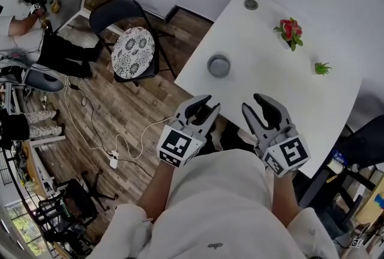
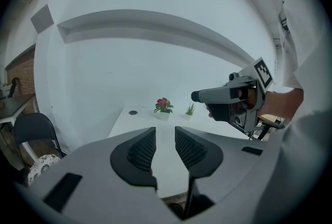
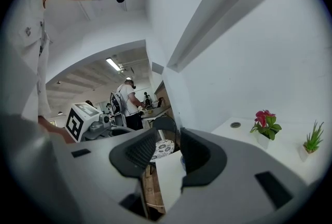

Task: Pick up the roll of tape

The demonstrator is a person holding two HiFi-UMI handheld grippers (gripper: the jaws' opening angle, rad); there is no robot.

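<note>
The roll of tape (image 1: 219,65) is a grey ring lying flat near the left edge of the white table (image 1: 264,72). My left gripper (image 1: 206,105) hovers just off the table's near corner, short of the tape, and its jaws stand open and empty. Beside it my right gripper (image 1: 253,103) hangs over the near table edge, also open with nothing between its fingers. In the left gripper view the left gripper (image 2: 165,140) faces across the table, and the right gripper (image 2: 228,96) shows at the right. The right gripper (image 3: 168,148) looks along the table's left edge.
A potted red flower (image 1: 290,31), a small green plant (image 1: 322,68) and a round cap (image 1: 251,4) stand at the table's far side. A folding chair with a patterned cushion (image 1: 133,53) stands left of the table. A cable and power strip (image 1: 113,159) lie on the wooden floor.
</note>
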